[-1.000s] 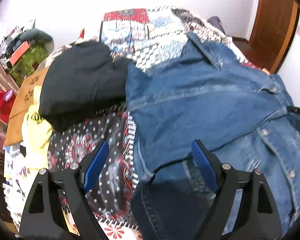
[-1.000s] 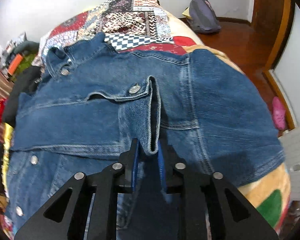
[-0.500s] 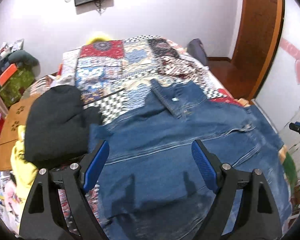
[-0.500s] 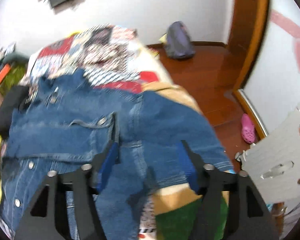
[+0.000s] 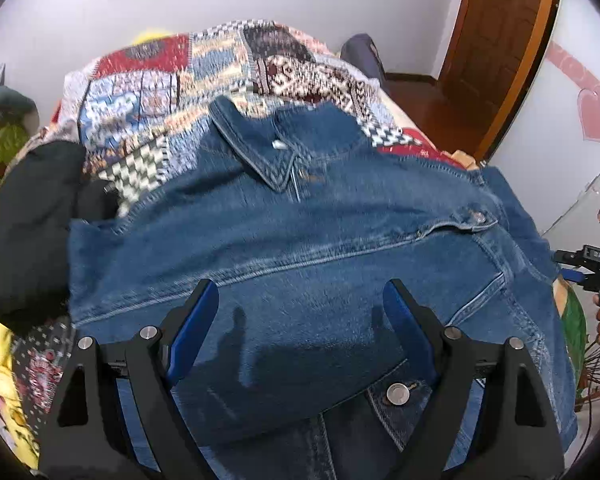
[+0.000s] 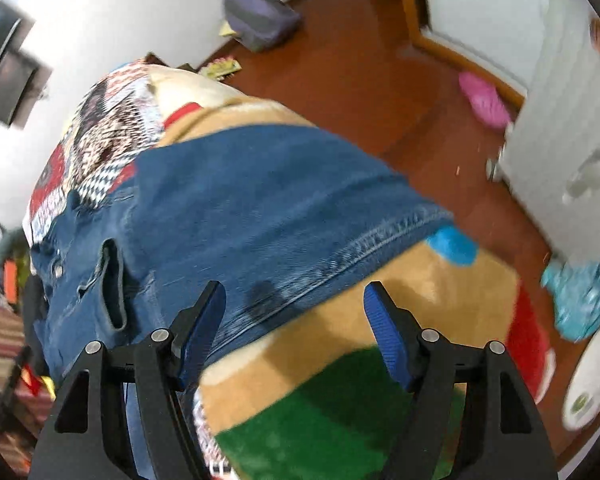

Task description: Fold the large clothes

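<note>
A patchwork bedspread (image 5: 172,80) fills the upper middle of the left wrist view, and over it a blue denim jacket (image 5: 300,232) takes up the centre and lower half of that frame, lying spread on the bed with its collar (image 5: 252,148) pointing toward the upper left. Only this view shows the collar, the jacket's metal buttons, a heap of black clothing (image 5: 32,224) touching the jacket's left edge, yellow fabric (image 5: 0,344) at the lower left, a brown wooden door (image 5: 500,40) at the upper right, and the right gripper (image 5: 588,264) as a dark shape at the right edge.

The right wrist view is blurred and tilted. There the denim jacket (image 6: 260,208) crosses the centre, its stitched hem running toward the right over a tan, green and red blanket (image 6: 380,300) in the lower half. Only this view shows the red-brown floor (image 6: 360,72) across the top, a grey backpack (image 6: 260,16) at the upper middle, a pink slipper (image 6: 484,100) at the upper right and a turquoise cloth (image 6: 580,296) at the right edge.

The left gripper (image 5: 300,320) hangs over the jacket at lower centre, jaws spread wide, holding nothing. The right gripper (image 6: 294,324) sits at lower centre over the hem and blanket, jaws likewise wide apart and empty.
</note>
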A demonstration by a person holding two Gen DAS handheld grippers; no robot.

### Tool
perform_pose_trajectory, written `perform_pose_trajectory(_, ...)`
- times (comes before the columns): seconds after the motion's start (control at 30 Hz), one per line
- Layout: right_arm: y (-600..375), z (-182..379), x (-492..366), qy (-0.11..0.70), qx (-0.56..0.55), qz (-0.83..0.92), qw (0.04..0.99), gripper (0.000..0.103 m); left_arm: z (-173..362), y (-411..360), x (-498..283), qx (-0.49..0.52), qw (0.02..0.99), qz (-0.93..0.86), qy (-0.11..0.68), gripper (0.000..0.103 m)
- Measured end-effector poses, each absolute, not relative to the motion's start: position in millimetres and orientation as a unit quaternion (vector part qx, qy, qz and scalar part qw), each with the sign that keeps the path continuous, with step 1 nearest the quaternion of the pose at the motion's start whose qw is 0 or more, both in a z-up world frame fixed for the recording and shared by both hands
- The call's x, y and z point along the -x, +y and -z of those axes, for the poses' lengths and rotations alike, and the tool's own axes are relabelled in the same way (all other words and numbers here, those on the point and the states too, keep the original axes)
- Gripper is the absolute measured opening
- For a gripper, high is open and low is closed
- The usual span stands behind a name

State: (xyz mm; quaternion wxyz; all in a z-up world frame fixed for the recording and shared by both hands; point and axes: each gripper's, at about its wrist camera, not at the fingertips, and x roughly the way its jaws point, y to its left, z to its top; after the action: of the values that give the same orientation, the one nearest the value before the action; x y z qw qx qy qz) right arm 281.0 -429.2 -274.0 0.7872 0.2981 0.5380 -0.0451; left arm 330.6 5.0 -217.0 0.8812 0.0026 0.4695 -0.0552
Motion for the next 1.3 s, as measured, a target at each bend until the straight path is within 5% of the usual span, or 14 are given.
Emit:
perform_pose_trajectory(0.3, -436.6, 288.6, -311.8, 0.507, -0.31, 0.107, 0.797, 0.065, 232.2, 6.0, -336.1, 0.007, 0.872, 0.053, 0.486, 0.084)
perform_pose_trajectory(0.4, -432.7, 284.4, -318.0, 0.507, -0.287, 0.128, 0.802, 0.047, 230.9, 8.3, -334.9, 0.008, 0.873, 0.051, 0.485, 0.084)
perform_pose_trajectory(0.47, -428.8, 273.7, -317.9, 0.51, -0.26, 0.135, 0.809, 0.023, 227.8, 9.5, -333.4, 0.007, 0.876, 0.048, 0.481, 0.084)
perform_pose_trajectory(0.57, -418.9, 252.3, -315.6, 0.501, -0.227, 0.126, 0.825, 0.014, 221.6, 11.9, -329.6, 0.005, 0.88, 0.045, 0.473, 0.084)
perform_pose_trajectory(1.03, -309.0, 104.2, -301.1, 0.38, -0.149, -0.046, 0.912, 0.01, 170.6, 23.0, -292.7, -0.028, 0.911, 0.03, 0.41, 0.084)
perform_pose_trajectory(1.3, -207.3, 124.3, -303.8, 0.414, -0.085, -0.156, 0.893, 0.01, 164.0, 36.2, -274.3, -0.036, 0.914, 0.022, 0.402, 0.084)
